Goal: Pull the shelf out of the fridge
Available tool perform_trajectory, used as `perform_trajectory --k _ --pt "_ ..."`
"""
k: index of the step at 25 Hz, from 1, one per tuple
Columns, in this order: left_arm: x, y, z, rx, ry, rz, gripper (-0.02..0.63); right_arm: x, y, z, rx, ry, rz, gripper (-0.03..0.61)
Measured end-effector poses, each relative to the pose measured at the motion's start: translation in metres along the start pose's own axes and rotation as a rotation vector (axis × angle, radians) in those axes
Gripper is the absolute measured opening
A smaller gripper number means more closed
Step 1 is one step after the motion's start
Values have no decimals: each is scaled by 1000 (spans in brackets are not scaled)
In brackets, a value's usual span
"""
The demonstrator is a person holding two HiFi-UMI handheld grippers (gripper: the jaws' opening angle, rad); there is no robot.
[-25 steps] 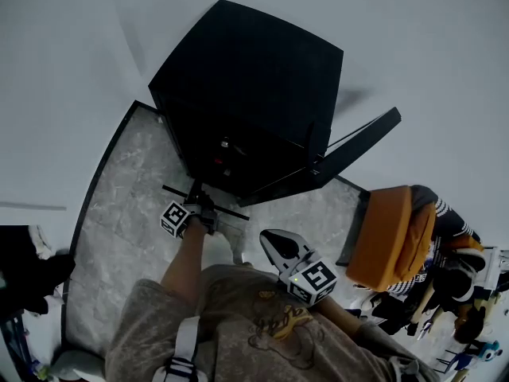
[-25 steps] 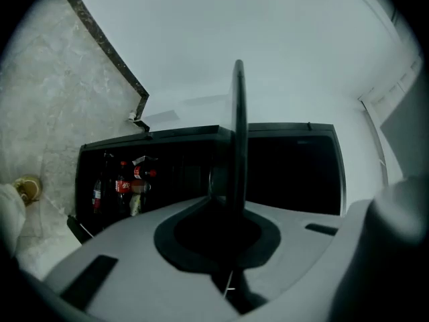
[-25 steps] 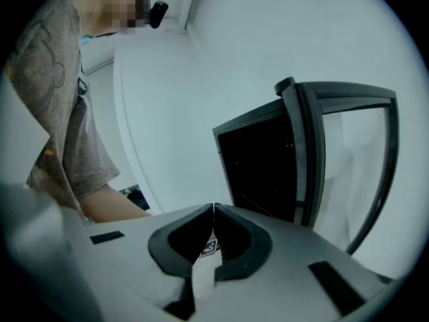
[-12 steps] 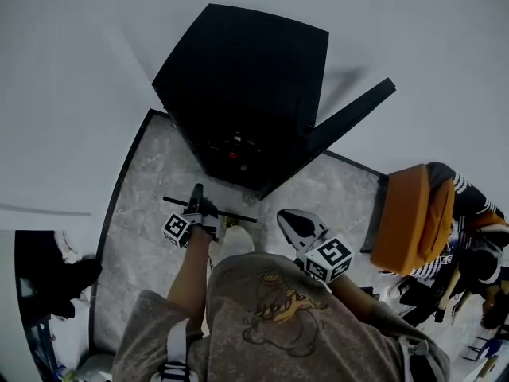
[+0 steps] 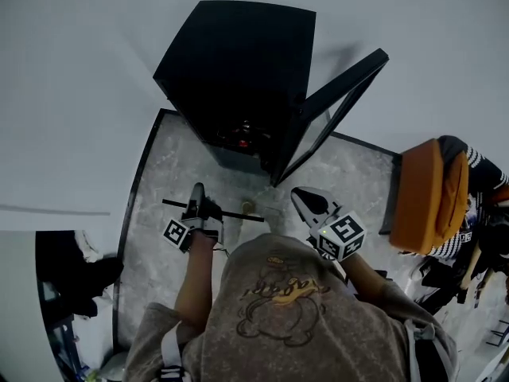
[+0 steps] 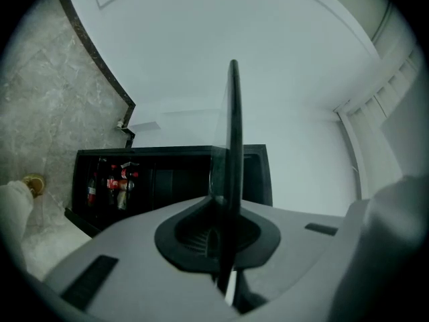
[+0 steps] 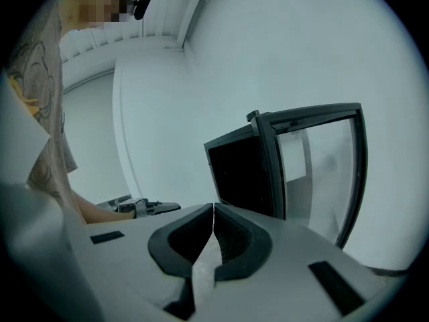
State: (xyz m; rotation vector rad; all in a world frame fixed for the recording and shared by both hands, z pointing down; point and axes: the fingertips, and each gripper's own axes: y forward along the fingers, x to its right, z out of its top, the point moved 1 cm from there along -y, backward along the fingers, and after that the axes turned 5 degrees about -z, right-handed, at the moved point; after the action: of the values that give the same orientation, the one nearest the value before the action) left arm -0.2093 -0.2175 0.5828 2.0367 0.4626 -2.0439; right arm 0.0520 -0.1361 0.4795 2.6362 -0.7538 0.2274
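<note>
The black mini fridge (image 5: pixel 238 62) stands on the floor with its glass door (image 5: pixel 330 110) swung open to the right. The shelf (image 5: pixel 238 215) is outside the fridge, a thin dark-edged glass pane held level above the floor. My left gripper (image 5: pixel 195 201) is shut on its front edge. In the left gripper view the shelf (image 6: pixel 233 133) runs edge-on from between the jaws (image 6: pixel 224 230), with the fridge (image 6: pixel 167 173) and its bottles (image 6: pixel 114 183) behind. My right gripper (image 5: pixel 306 201) hangs near the door, shut with nothing in it (image 7: pixel 213 213).
The fridge sits on a marble floor (image 5: pixel 159 181) bordered by a dark strip, against white walls. An orange bag (image 5: pixel 429 201) and a person in a striped sleeve (image 5: pixel 481 165) are at the right. Dark clutter (image 5: pixel 71 281) lies at the left. A small gold object (image 5: pixel 247 207) rests on the floor.
The left gripper has drawn back from the fridge with the shelf, which now stands clear of the opening. The right gripper stays shut and has shifted slightly right.
</note>
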Motion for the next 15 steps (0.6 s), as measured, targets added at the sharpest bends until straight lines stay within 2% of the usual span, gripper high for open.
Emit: perform_trajectory --k 6,15 --pt "49 -24 -15 -37 5 -39 18 2 -16 -4 30 13 -27 21" --pt "112 -53 -40 -49 3 -81 19 7 -46 -15 6 -10 -30 21"
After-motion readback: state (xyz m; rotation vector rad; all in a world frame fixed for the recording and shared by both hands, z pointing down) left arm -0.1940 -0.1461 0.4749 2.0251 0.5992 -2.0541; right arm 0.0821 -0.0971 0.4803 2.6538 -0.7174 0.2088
